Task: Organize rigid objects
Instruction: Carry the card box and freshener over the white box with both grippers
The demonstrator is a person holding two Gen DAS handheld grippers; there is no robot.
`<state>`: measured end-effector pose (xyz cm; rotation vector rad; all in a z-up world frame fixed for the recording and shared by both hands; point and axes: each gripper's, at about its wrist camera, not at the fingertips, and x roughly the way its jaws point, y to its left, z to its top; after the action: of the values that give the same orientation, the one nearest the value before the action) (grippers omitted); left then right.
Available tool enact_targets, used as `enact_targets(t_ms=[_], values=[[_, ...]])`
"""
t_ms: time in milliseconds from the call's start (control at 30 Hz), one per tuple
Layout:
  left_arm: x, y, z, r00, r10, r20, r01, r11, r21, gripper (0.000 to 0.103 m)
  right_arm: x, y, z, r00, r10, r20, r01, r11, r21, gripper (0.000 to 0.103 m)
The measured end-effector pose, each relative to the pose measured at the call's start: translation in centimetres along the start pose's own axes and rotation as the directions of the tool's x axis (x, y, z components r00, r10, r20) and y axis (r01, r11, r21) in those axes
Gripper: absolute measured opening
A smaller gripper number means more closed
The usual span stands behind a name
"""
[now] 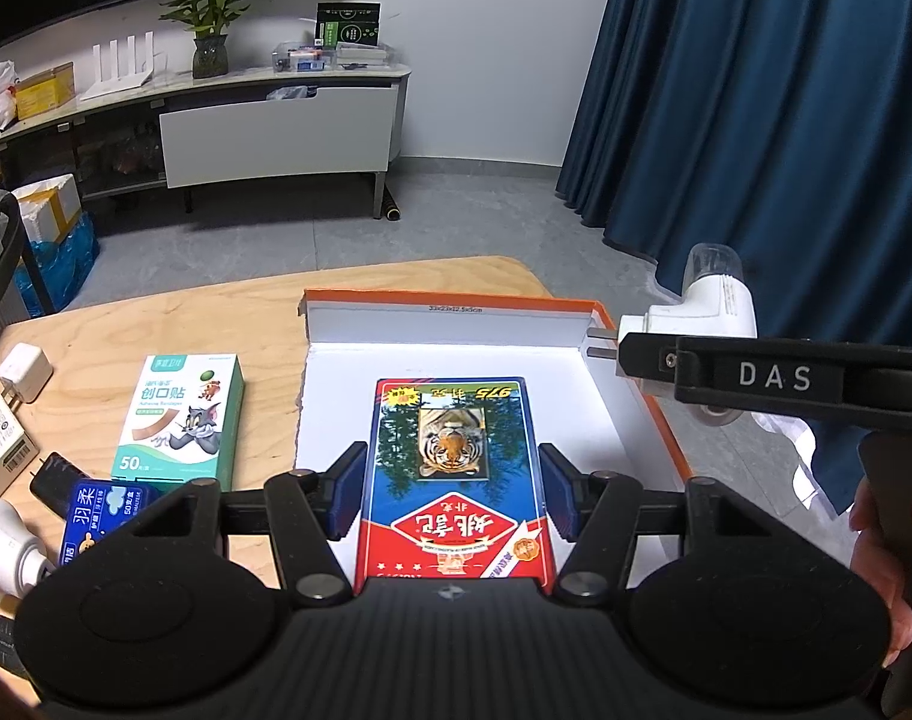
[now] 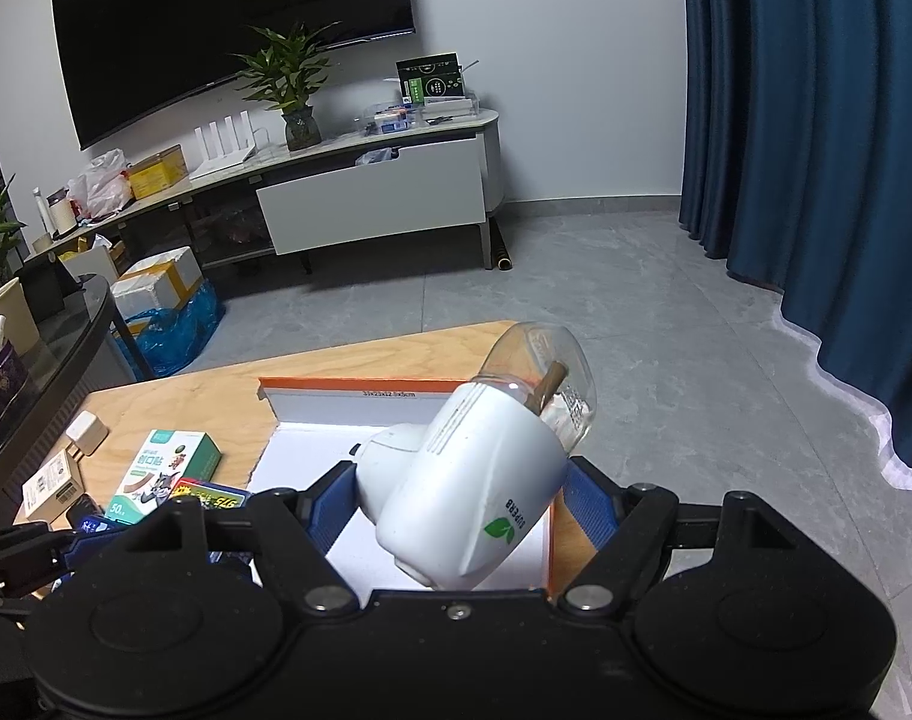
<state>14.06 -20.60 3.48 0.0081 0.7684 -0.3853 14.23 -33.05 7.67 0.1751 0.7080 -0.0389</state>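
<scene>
Left wrist view has your left gripper [image 1: 453,489] pinching the red-and-blue tiger-print card box [image 1: 453,480] low inside the white, orange-rimmed cardboard tray [image 1: 636,414], while your right gripper [image 2: 456,498] clamps the white plastic plug-in vaporiser [image 2: 468,480] above it, so next set each down gently, then release.

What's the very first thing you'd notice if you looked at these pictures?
Probably the red-and-blue card box with a tiger picture, held between the left gripper's blue pads over the white, orange-edged cardboard tray on the wooden table. Next, the white plug-in device with a clear bottle on its end, gripped by the right gripper above the tray's right side.
</scene>
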Motion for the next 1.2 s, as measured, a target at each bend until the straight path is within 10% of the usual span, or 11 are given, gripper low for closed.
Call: enact_targets(t_ms=[1200], values=[[-0.06,-0.48,-0.01,1.0,-0.001,0.005,0.001,1.0,0.008,0.06,-0.04,0.36,-0.19,1.0,-0.002,-0.001,0.002,1.0,0.0,0.089]])
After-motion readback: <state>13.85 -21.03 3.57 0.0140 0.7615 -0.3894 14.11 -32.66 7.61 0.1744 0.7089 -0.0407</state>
